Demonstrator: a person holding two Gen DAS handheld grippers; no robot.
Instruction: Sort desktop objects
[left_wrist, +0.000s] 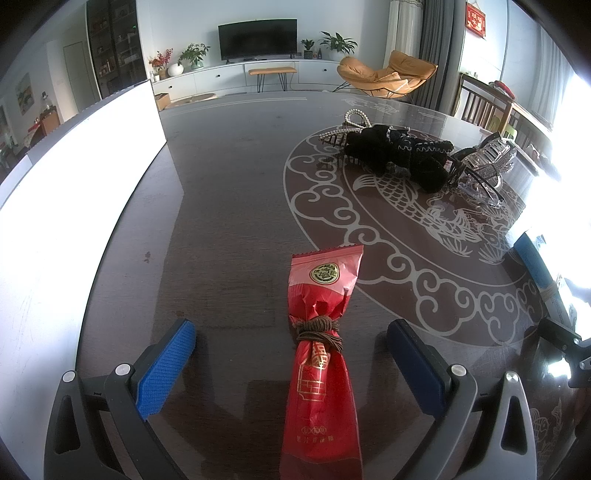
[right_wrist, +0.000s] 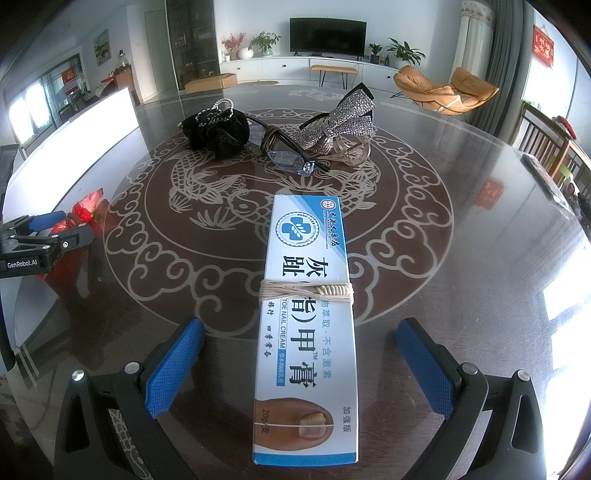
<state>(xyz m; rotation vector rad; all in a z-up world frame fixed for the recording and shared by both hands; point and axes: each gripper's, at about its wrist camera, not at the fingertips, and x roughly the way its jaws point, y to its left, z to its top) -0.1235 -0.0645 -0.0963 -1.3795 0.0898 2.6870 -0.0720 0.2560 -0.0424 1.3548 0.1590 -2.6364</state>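
Note:
A red snack packet (left_wrist: 321, 354) tied with brown cord lies on the table between the wide-open fingers of my left gripper (left_wrist: 291, 354); no pad touches it. It also shows in the right wrist view (right_wrist: 86, 210). A white and blue nail cream box (right_wrist: 306, 325) tied with beige cord lies between the open fingers of my right gripper (right_wrist: 301, 354), untouched. At the table's middle lie a black scrunchie (right_wrist: 216, 131), a rhinestone bow clip (right_wrist: 340, 120), glasses (right_wrist: 291, 162) and a pearl claw clip (left_wrist: 345, 129).
A bright white box (left_wrist: 74, 192) stands along the table's left side. The dark round table (right_wrist: 461, 258) has a fish and cloud pattern. Wooden chairs (right_wrist: 546, 147) stand at the right. The left gripper body (right_wrist: 40, 240) shows at the left of the right wrist view.

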